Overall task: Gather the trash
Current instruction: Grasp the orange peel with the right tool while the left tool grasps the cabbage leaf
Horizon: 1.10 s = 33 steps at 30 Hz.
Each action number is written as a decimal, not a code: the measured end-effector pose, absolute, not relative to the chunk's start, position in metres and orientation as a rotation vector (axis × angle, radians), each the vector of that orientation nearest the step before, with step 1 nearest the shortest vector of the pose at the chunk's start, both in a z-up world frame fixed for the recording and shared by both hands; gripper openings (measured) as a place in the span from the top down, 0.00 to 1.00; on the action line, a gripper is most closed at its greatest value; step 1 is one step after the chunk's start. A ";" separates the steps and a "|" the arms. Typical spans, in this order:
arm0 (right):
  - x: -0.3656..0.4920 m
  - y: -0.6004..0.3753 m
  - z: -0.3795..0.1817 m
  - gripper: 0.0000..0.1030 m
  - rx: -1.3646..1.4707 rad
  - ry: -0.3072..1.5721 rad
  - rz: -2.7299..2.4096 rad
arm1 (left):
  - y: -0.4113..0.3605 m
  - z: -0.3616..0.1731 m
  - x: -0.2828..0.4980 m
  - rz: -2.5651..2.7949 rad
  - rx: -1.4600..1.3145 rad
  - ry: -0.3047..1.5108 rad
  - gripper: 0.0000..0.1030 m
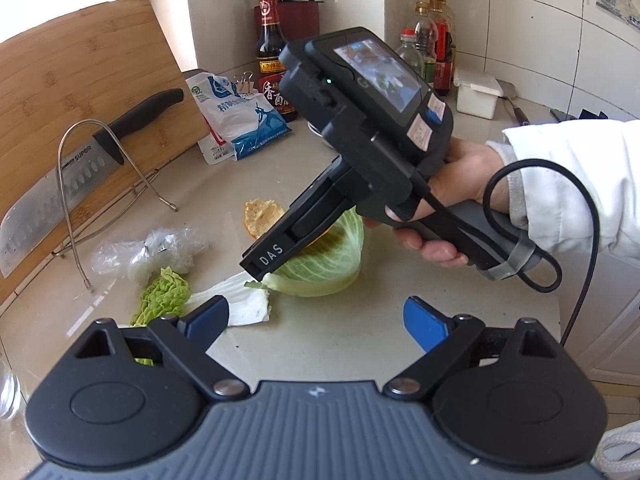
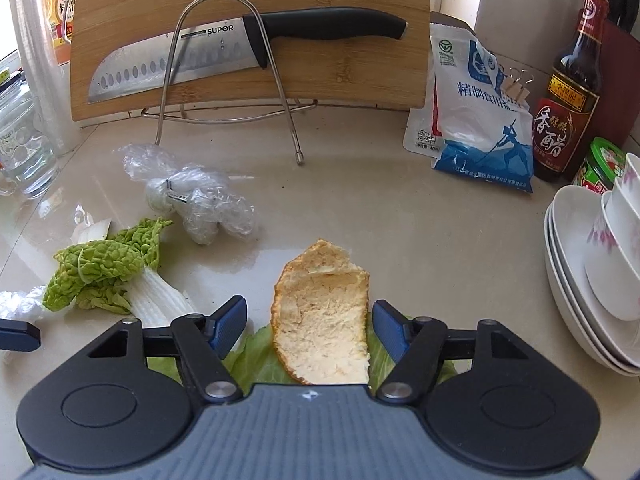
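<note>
The orange peel [image 2: 320,320] lies lengthwise between the right gripper [image 2: 308,330]'s parted, untouching jaws; left gripper [image 1: 316,320] gapes empty

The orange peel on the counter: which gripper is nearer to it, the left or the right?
Right. The right gripper has the orange peel between its open fingers, not yet pinched. The left gripper hangs open farther back, by the leaf scraps.

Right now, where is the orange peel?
In the right wrist view the orange peel lies pith-up on a cabbage leaf between the right gripper's open fingers, right of the crumpled plastic wrap.
</note>
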State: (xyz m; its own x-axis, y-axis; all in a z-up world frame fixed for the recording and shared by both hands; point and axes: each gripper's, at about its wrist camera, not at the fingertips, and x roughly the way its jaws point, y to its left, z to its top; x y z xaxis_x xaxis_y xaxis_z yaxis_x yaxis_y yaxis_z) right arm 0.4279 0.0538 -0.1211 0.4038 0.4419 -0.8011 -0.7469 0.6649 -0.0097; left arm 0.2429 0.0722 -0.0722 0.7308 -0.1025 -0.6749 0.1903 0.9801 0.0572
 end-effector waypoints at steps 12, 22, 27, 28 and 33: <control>0.432 0.051 -0.119 0.50 -0.370 0.861 0.766 | 0.075 -0.079 0.256 -0.147 0.144 0.736 0.09; 0.418 0.042 -0.088 0.51 -0.341 0.798 0.801 | 0.085 -0.092 0.278 -0.183 0.146 0.748 0.12; 0.414 0.033 -0.078 0.51 -0.333 0.777 0.783 | 0.074 -0.102 0.282 -0.246 0.219 0.761 0.15; 0.413 0.030 -0.076 0.51 -0.330 0.773 0.780 | 0.071 -0.103 0.282 -0.262 0.228 0.764 0.16; 0.409 0.017 -0.067 0.51 -0.316 0.755 0.759 | 0.064 -0.111 0.286 -0.286 0.236 0.792 0.26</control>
State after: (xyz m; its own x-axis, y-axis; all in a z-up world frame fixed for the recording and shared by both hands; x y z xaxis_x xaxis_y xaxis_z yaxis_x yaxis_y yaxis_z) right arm 0.4092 0.0167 -0.0671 0.4842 0.5034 -0.7157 -0.7182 0.6958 0.0035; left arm 0.2864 0.0638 -0.1114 0.6672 -0.1634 -0.7267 0.3385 0.9356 0.1004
